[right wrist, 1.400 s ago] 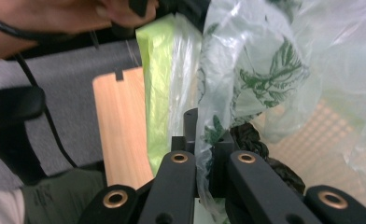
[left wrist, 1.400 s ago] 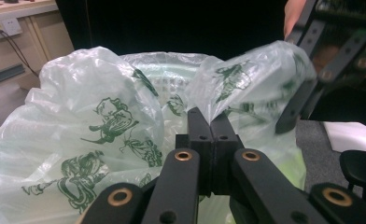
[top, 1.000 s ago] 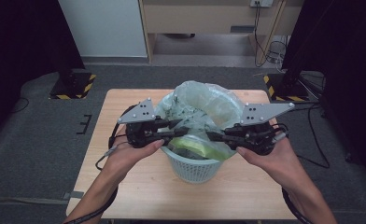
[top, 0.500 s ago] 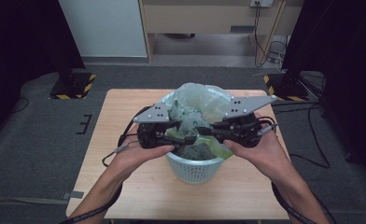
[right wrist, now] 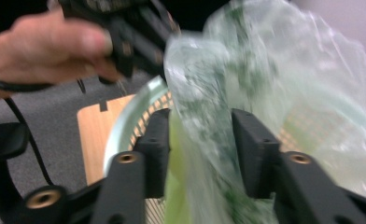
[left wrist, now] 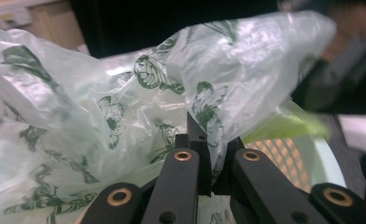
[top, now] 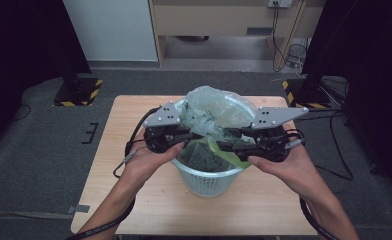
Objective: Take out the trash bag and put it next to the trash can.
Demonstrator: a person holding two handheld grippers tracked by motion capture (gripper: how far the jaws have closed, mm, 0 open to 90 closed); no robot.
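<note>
**Bag blurs and hides much**

In the right gripper view the plastic bag (right wrist: 270, 84) and the hand (right wrist: 45, 46) at ten o'clock are smeared by motion. From above, the bag (top: 214, 112) hides the basket's (top: 209, 180) twelve o'clock rim.

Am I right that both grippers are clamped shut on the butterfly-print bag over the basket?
Not both. The left gripper is shut on the bag over the basket, but the right gripper view shows the right gripper open, its jaws apart around the plastic.

Lab-like studio: black curtains (top: 19, 65), hazard-striped stand bases (top: 79, 92), floor cables (top: 289, 52), lone wooden table (top: 134, 115).
</note>
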